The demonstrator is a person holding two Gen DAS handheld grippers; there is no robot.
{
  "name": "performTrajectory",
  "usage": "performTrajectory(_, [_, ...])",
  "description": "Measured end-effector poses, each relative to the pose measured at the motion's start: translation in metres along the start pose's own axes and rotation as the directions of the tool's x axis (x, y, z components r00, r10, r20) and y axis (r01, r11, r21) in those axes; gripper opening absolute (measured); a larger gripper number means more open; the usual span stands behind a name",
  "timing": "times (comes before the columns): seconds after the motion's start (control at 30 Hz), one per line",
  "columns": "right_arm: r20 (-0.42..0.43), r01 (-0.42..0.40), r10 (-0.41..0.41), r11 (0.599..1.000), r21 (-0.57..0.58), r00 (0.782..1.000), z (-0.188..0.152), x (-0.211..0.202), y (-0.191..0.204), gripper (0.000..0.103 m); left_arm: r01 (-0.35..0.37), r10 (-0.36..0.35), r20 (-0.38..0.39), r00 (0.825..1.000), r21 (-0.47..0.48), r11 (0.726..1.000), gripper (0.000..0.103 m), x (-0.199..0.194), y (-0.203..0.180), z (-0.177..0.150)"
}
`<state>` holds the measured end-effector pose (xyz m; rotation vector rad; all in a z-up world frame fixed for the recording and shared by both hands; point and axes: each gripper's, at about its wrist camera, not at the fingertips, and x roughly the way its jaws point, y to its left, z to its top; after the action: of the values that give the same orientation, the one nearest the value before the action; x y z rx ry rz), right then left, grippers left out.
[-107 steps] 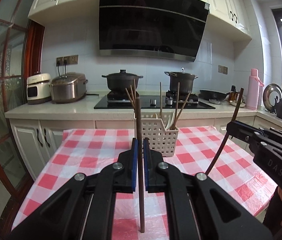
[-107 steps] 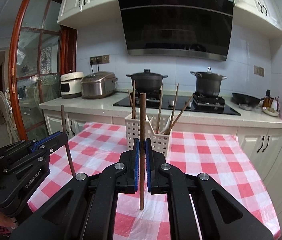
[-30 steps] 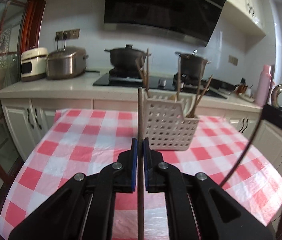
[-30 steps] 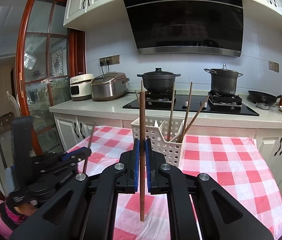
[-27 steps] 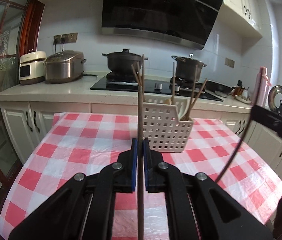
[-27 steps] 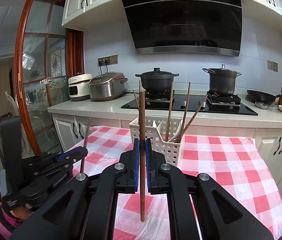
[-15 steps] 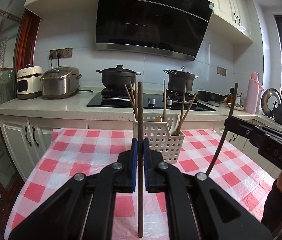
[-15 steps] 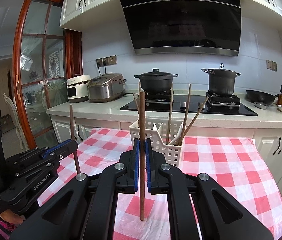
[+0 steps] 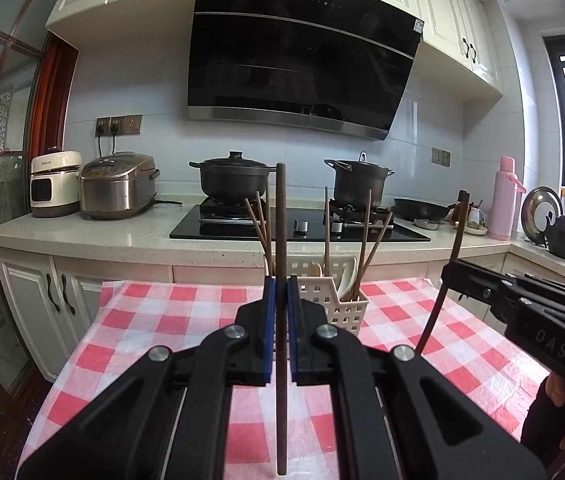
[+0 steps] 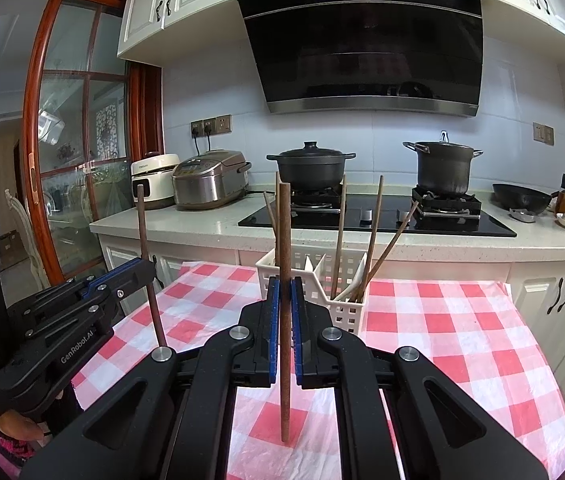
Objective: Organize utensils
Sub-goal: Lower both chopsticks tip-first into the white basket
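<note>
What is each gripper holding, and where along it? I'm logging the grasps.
The left gripper clamps a dark brown wooden chopstick near its middle, upright. The right gripper clamps a second brown wooden chopstick likewise.

The left gripper sits at the lower centre of its own view, fingers closed tight on an upright chopstick. The right gripper does likewise, clamping a second chopstick. A hand grips the left tool at lower left.
</note>
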<state>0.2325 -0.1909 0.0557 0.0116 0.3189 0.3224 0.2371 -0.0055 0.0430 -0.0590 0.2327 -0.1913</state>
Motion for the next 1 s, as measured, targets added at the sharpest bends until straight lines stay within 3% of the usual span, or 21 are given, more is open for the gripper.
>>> performTrajectory(0.33, [0.037, 0.007, -0.007, 1.0, -0.002, 0.999, 0.021, 0.016, -0.019, 0.006, 0.036, -0.037, 0.048, 0.998, 0.014, 0.999, 0.006, 0.018, -0.013, 0.03])
performTrajectory(1.0, [0.121, -0.014, 0.013, 1.0, 0.006, 0.993, 0.125, 0.077, -0.072, 0.006, 0.07, -0.07, 0.202, 0.977, 0.007, 0.998, 0.006, 0.091, -0.012, 0.172])
